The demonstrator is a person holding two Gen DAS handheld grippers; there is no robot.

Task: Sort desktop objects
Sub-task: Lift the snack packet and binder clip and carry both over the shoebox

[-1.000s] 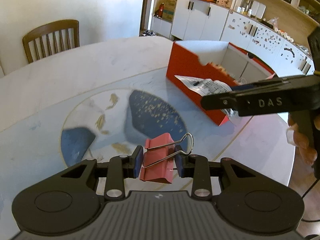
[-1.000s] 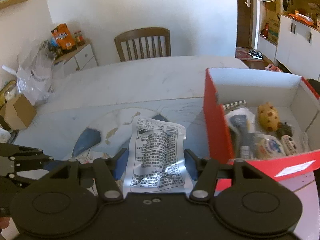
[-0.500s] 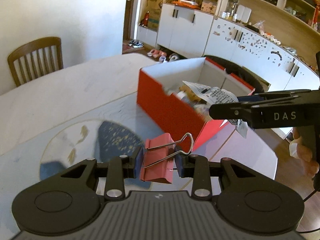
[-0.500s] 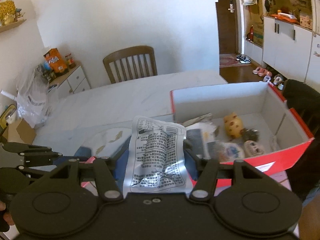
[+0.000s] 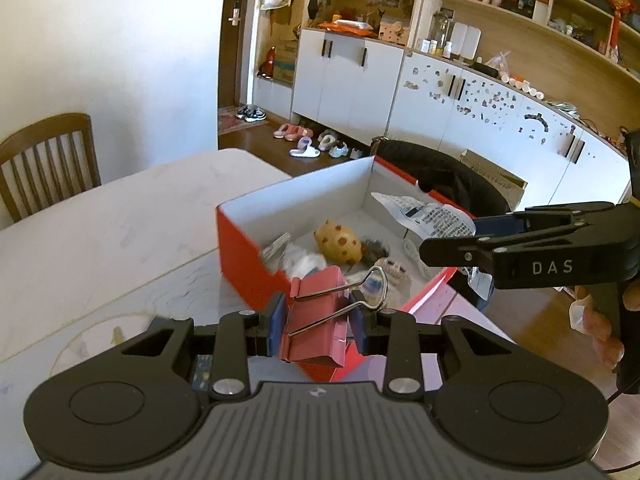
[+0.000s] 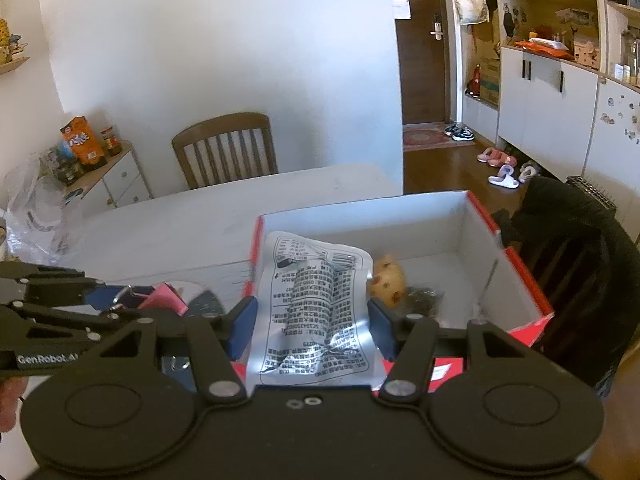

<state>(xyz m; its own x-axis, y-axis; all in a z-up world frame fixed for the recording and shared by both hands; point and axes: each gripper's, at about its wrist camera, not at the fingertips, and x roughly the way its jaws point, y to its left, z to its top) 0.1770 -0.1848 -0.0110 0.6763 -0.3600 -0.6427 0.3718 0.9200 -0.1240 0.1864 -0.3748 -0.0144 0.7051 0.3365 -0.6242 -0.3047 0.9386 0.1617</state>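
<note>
Here, a pink binder clip is being pinched by the left gripper at lower centre of its view, while a silver printed packet is being clamped by the right gripper before the red box at centre right.

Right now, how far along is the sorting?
Done: the red box already holds a spotted toy and other small items. In hand: the left gripper grips a pink binder clip; the right gripper grips a printed packet, both near the box. Left: dropping both in.
</note>
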